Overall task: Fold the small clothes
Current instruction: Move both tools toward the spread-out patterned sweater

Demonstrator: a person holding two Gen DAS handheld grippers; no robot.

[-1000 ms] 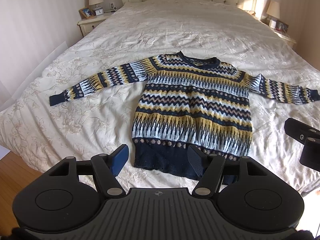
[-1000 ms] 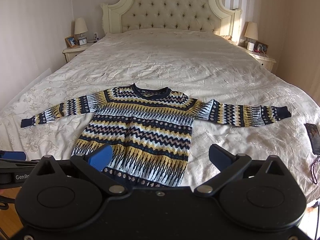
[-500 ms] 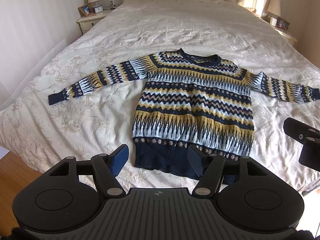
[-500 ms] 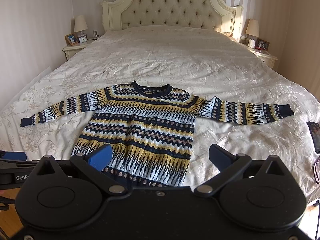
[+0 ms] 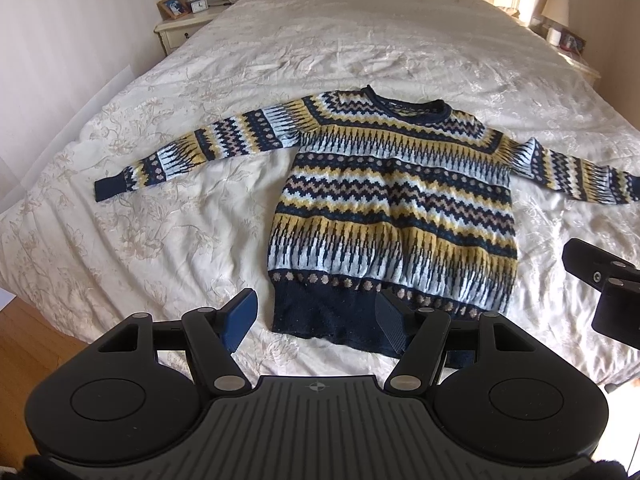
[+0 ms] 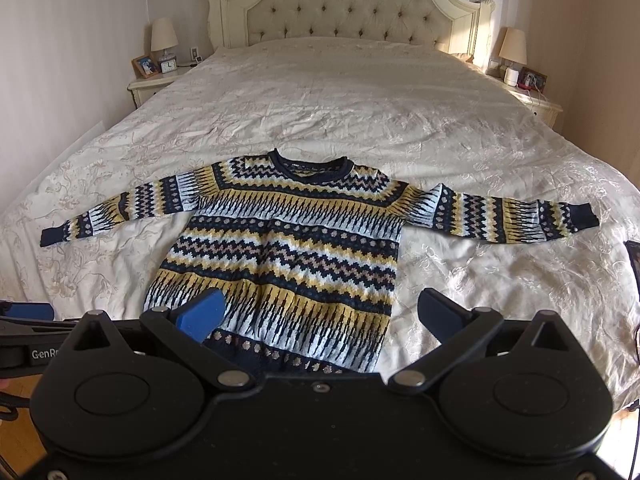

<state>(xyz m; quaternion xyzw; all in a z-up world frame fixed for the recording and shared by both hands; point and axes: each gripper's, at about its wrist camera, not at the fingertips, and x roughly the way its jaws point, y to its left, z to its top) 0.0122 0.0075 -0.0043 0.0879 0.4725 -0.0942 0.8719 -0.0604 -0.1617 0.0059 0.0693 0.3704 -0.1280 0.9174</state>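
Observation:
A navy, yellow and white patterned sweater [image 5: 394, 208] lies flat, face up, on the cream bedspread with both sleeves spread out; it also shows in the right wrist view [image 6: 288, 256]. My left gripper [image 5: 316, 322] is open and empty, hovering just in front of the sweater's navy hem, near its left corner. My right gripper [image 6: 320, 314] is open and empty, above the hem's right half. The right gripper's body shows at the right edge of the left wrist view [image 5: 600, 284].
The bed [image 6: 360, 100] has a tufted headboard [image 6: 348, 4]. Nightstands with lamps stand on the left [image 6: 156, 80] and on the right [image 6: 532, 96]. A dark phone [image 6: 634, 256] lies on the bedspread at far right. Wooden floor [image 5: 28, 340] shows at lower left.
Both grippers have moved slightly forward toward the sweater, which now looks larger and closer. Both remain open and the sweater has not moved.

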